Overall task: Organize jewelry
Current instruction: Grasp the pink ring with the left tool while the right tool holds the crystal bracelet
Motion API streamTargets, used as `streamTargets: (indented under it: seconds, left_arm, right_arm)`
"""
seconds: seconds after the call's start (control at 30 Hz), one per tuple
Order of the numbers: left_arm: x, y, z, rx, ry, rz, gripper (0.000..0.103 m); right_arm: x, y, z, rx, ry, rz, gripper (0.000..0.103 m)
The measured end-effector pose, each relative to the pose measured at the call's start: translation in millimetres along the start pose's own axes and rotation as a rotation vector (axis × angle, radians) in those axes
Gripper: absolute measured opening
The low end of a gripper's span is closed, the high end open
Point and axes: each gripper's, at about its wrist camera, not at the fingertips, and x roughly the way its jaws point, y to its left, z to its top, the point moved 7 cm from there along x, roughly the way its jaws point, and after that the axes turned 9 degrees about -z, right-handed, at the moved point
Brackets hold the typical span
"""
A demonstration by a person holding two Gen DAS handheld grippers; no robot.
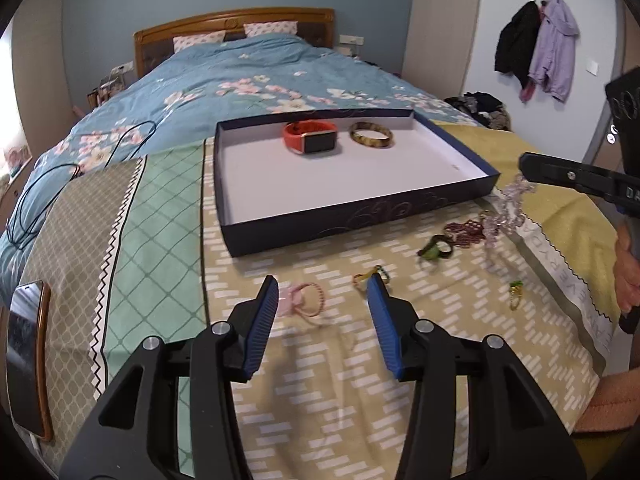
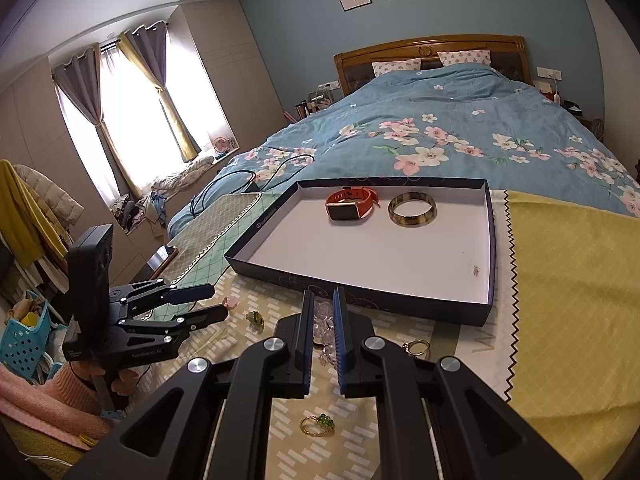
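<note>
A dark shallow box (image 1: 352,216) (image 2: 360,294) lies on the bed and holds an orange watch (image 1: 310,138) (image 2: 350,205) and a brown-gold bangle (image 1: 371,135) (image 2: 412,209). My right gripper (image 2: 322,300) (image 1: 524,168) is shut on a clear crystal bead bracelet (image 1: 508,210) (image 2: 322,322) and lifts it near the box's front right corner. My left gripper (image 1: 322,292) (image 2: 220,304) is open, low over a pink bracelet (image 1: 306,300). A dark red bead bracelet (image 1: 464,232), a green-stone ring (image 1: 436,249), a gold ring (image 1: 515,294) (image 2: 318,426) and a small gold bracelet (image 1: 370,274) lie loose.
A phone (image 1: 26,352) lies at the left edge of the patterned cloth (image 1: 340,380). A black cable (image 1: 48,184) runs over the blue floral duvet. Another gold ring (image 2: 418,346) lies right of my right gripper. Coats hang on the far wall (image 1: 536,44).
</note>
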Motion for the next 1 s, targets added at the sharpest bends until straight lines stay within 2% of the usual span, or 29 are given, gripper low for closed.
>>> streamTargets:
  seconds: [0.13,0.33,0.37,0.4,0.57,1.0]
  left_arm:
    - [9.2,6.4,-2.5,-0.025,0.043,-0.004,0.042]
    - [22.0,20.6,-6.0,-0.102,0.087,-0.030,0.025]
    - [22.2,21.3,-6.7,-0.107,0.087,-0.032,0.016]
    - [22.5,22.5,-7.3,-0.112,0.090,-0.030,0.012]
    - [20.0,22.0,-5.9,-0.115,0.075,-0.037,0.004]
    - [-12.2,3.9,16.4,-0.057,-0.026,-0.066,0.004]
  right_arm:
    - [0.4,0.6,-0.8,0.000,0.000,0.002,0.008]
    - [1.8,1.4,-3.8,0.002,0.002,0.003,0.008]
    - [2.1,1.9,-4.2,0.003,0.002,0.005,0.008]
    - [2.0,1.1,-3.6,0.002,0.003,0.003,0.008]
    - [3.1,3.3,-4.7,-0.002,0.002,0.007,0.008]
    - [0.0,5.2,9.6,-0.009,-0.020,0.013,0.008]
